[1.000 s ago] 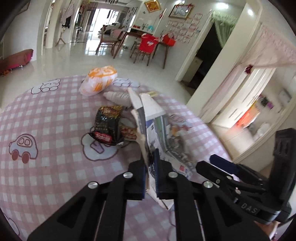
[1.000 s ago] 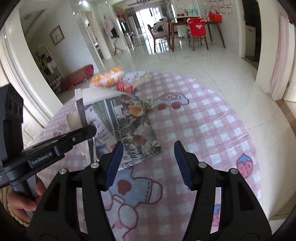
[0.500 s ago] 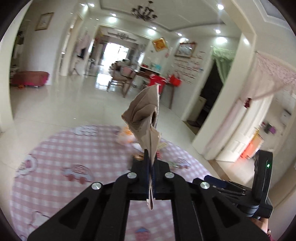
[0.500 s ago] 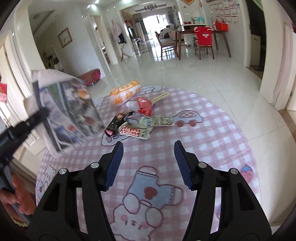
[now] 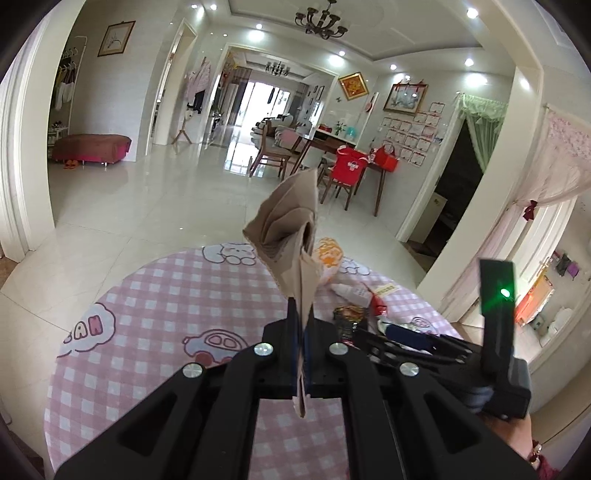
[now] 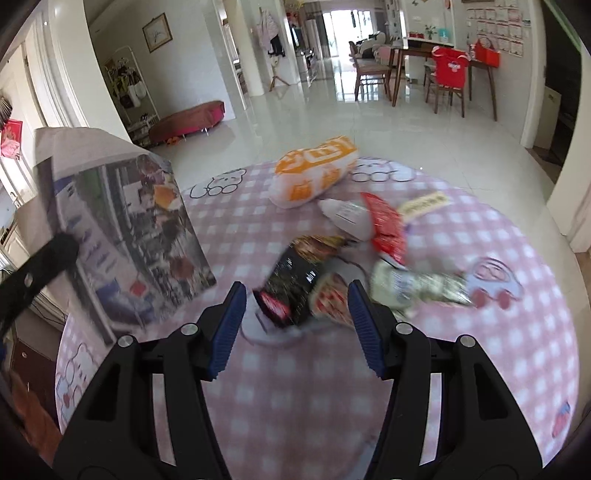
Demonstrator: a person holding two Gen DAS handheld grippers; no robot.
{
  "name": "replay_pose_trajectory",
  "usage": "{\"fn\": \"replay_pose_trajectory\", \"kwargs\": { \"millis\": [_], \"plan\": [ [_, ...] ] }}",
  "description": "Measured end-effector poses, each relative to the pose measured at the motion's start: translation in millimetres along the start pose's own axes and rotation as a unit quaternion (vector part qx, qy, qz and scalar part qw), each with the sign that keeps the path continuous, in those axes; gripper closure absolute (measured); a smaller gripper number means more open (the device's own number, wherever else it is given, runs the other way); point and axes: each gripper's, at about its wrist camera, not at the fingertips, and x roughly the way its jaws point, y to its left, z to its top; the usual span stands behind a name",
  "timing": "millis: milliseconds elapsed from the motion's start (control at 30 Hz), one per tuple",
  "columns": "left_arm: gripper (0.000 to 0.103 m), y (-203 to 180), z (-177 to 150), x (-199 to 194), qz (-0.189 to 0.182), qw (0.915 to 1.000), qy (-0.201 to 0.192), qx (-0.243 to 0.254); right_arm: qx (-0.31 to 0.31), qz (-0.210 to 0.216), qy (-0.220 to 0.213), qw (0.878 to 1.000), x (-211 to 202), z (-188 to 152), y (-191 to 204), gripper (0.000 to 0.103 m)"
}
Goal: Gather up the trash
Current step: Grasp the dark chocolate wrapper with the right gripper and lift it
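Printed paper bag [image 6: 122, 236] pinched edge-on in closed left gripper [image 5: 303, 354], black snack wrapper [image 6: 291, 284] just ahead of open right gripper [image 6: 295, 325] fingers, pink checked rug [image 6: 480, 369]

Home: dining table [image 5: 334, 142], chandelier [image 5: 321, 23], probably living room.

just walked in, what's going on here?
A person with a claw in each hand is collecting trash from a pink checked mat. The left claw is shut on a flattened printed carton, held up off the mat. The right claw is open and empty, aimed at the black snack packet in the wrapper pile. The orange-and-white bag lies behind it.
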Motion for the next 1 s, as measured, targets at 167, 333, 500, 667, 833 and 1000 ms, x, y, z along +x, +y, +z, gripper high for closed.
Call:
{"fn": "replay_pose_trajectory", "kwargs": {
  "millis": [167,333,500,667,833,1000],
  "plan": [
    [0.101,5.9,4.2,10.4,0.013,0.9999,0.006,0.005,-0.018,-0.014,0.021,1.000,29.8,10.7,9.0,0.047],
    [0.101,2.4,6.6,15.5,0.012,0.9998,0.009,0.010,-0.043,-0.037,0.018,0.998,38.9,12.0,12.7,0.077],
    [0.101,-9.1,7.4,8.6,-0.004,0.9999,0.004,0.011,-0.029,-0.013,-0.016,0.999,7.5,8.9,7.6,0.081],
    [0.101,-31.5,9.4,-12.7,-0.029,0.9993,-0.008,0.021,0.010,0.029,-0.059,0.998,-50.4,5.6,-6.0,0.081],
    [0.101,-80.5,0.4,-39.0,-0.082,0.9958,-0.010,0.041,0.041,0.045,-0.100,0.993,-122.4,-18.0,-31.2,0.081],
    [0.101,-140.2,-15.2,-60.9,-0.095,0.9921,-0.015,0.081,0.092,0.075,-0.110,0.987,-170.3,-47.4,-66.1,0.080]
  ]
}}
